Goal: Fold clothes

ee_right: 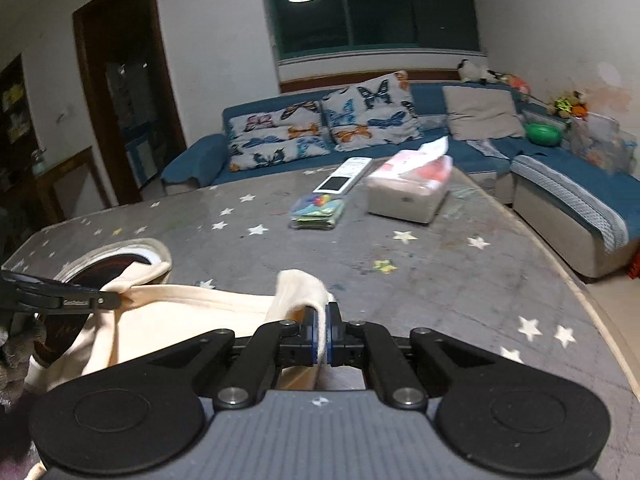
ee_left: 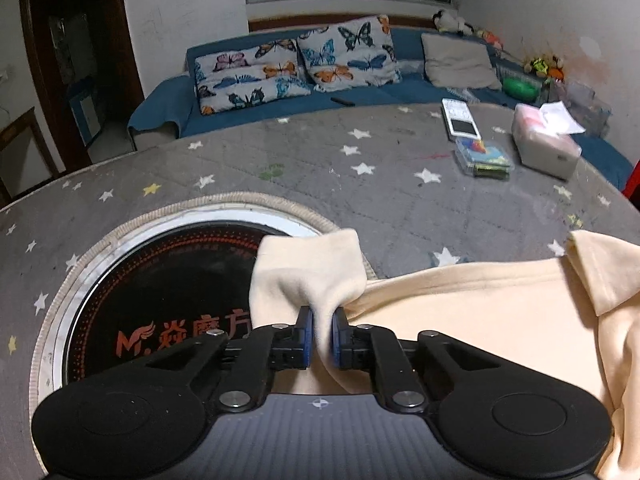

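Note:
A cream garment [ee_left: 480, 320] lies on the grey star-patterned table cover [ee_left: 320, 168], stretched between my two grippers. My left gripper [ee_left: 321, 318] is shut on one bunched corner of it, beside the round black cooktop [ee_left: 160, 300]. In the right wrist view the garment [ee_right: 192, 316] spreads to the left, and my right gripper [ee_right: 322, 320] is shut on another corner that folds over its fingertips. The left gripper [ee_right: 116, 300] shows there at the far left, pinching the cloth.
At the table's far side lie a white remote [ee_left: 460, 118], a clear plastic box of coloured items [ee_left: 484, 156] and a tissue box [ee_left: 548, 140]. A blue sofa [ee_left: 280, 96] with butterfly cushions stands behind. The table's right edge [ee_right: 600, 320] curves near a sofa section.

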`<action>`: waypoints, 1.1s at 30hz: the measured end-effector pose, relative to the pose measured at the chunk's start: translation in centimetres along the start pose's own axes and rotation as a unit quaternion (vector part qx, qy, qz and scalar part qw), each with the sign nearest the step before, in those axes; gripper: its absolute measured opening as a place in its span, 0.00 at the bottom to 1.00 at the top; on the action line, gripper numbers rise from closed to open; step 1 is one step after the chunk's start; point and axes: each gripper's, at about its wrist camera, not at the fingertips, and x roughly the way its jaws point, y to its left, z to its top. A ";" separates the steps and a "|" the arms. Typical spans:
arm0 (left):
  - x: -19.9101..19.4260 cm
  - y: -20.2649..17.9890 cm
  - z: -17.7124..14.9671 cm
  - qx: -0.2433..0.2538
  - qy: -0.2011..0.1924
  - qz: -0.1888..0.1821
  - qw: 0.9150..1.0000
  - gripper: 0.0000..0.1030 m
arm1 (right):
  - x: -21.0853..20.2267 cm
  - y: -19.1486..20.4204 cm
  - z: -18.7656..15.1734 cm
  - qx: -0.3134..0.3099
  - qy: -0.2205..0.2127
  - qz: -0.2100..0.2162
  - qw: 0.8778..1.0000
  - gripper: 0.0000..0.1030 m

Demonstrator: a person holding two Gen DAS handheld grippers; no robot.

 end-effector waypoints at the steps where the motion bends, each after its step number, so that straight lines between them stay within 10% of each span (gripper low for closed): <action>1: -0.1 -0.1 0.0 0.000 -0.001 -0.001 1.000 0.10 | -0.2 -0.3 -0.1 0.005 -0.001 -0.002 1.000 0.03; 14: -5.4 4.8 -1.5 -0.060 -0.041 0.011 0.997 0.07 | -4.9 -7.2 -3.0 0.095 -0.026 -0.095 0.991 0.03; 24: -14.4 12.4 -8.7 -0.182 -0.054 0.035 0.981 0.06 | -8.6 -9.8 -6.6 0.139 -0.023 -0.133 0.981 0.03; 33: -15.4 15.8 -14.3 -0.204 0.012 0.070 0.976 0.07 | -8.7 -9.0 -8.3 0.135 0.008 -0.131 0.982 0.08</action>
